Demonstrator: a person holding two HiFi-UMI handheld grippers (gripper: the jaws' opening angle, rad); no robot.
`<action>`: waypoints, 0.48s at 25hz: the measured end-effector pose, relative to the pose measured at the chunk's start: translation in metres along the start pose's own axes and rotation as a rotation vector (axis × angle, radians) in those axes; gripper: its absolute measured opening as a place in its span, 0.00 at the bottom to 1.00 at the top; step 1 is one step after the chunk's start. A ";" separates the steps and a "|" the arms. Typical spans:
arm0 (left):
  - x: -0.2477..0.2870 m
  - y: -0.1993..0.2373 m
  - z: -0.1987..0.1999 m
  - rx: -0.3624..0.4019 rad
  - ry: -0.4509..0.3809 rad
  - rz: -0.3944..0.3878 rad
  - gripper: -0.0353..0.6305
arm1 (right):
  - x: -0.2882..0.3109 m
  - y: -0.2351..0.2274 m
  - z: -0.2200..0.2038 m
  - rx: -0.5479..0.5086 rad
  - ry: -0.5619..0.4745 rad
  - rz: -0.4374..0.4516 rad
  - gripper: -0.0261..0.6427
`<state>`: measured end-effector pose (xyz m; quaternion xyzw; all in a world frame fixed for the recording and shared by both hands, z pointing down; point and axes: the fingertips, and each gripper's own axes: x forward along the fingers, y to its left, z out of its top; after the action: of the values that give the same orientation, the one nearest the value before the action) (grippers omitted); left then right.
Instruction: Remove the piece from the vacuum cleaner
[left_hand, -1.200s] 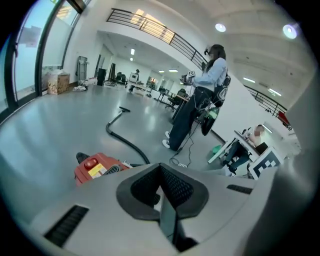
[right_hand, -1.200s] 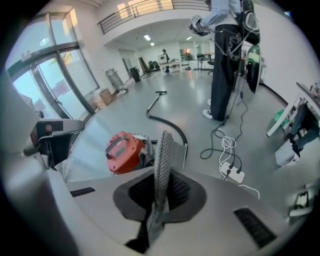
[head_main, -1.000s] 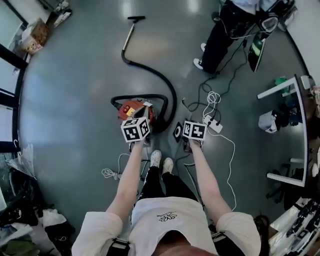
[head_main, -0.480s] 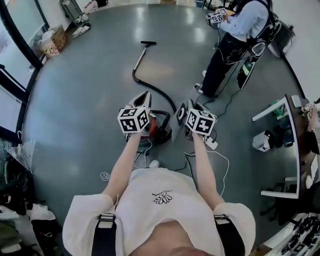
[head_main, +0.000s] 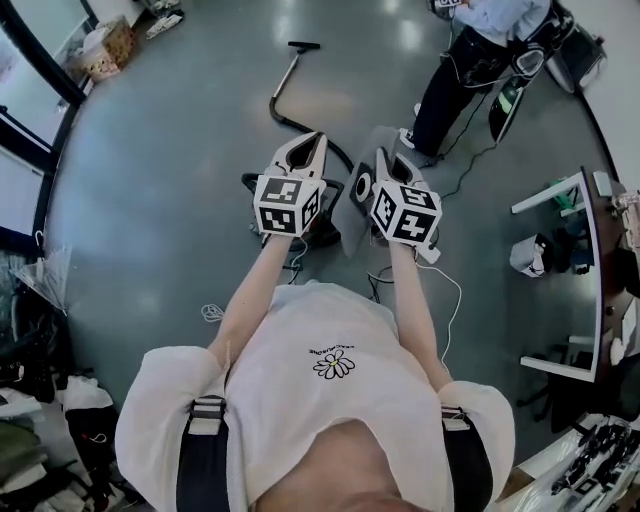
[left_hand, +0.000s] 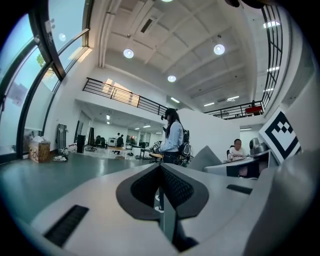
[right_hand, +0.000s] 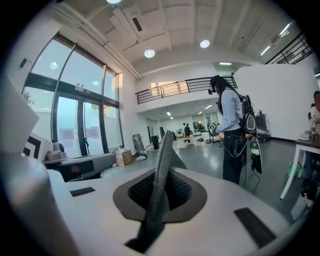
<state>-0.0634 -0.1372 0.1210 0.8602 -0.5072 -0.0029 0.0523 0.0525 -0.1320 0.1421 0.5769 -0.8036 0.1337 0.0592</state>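
My right gripper (head_main: 381, 153) is raised to chest height and shut on a thin grey mesh piece (head_main: 350, 214). In the right gripper view the piece (right_hand: 164, 152) stands edge-on between the pads, sticking up past the fingertips of the right gripper (right_hand: 159, 186). Beside it at the same height, my left gripper (head_main: 317, 138) is shut and holds nothing; its pads meet in the left gripper view (left_hand: 161, 169). The vacuum cleaner (head_main: 324, 236) sits on the floor below, mostly hidden by the left gripper. Its black hose (head_main: 288, 122) runs away to the nozzle (head_main: 303, 45).
A person (head_main: 455, 75) stands at the far right on the grey floor. A white power strip with cables (head_main: 432, 252) lies right of the vacuum. Desks (head_main: 590, 200) line the right side, boxes (head_main: 105, 45) the far left, bags (head_main: 30, 400) the near left.
Both grippers have risen from low beside the vacuum to chest height as the person stood up. The grey piece has come up with the right gripper.
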 end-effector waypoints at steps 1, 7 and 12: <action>0.000 0.000 0.000 -0.002 0.000 -0.003 0.06 | -0.001 0.004 -0.002 -0.010 0.002 0.011 0.07; -0.001 0.002 0.001 0.002 -0.019 0.004 0.06 | -0.007 0.016 0.002 -0.040 -0.016 0.032 0.07; -0.010 0.009 -0.011 -0.050 -0.003 -0.010 0.06 | -0.012 0.021 0.004 -0.042 -0.030 0.024 0.07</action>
<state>-0.0756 -0.1314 0.1321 0.8612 -0.5028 -0.0170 0.0730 0.0372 -0.1157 0.1322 0.5677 -0.8140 0.1089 0.0573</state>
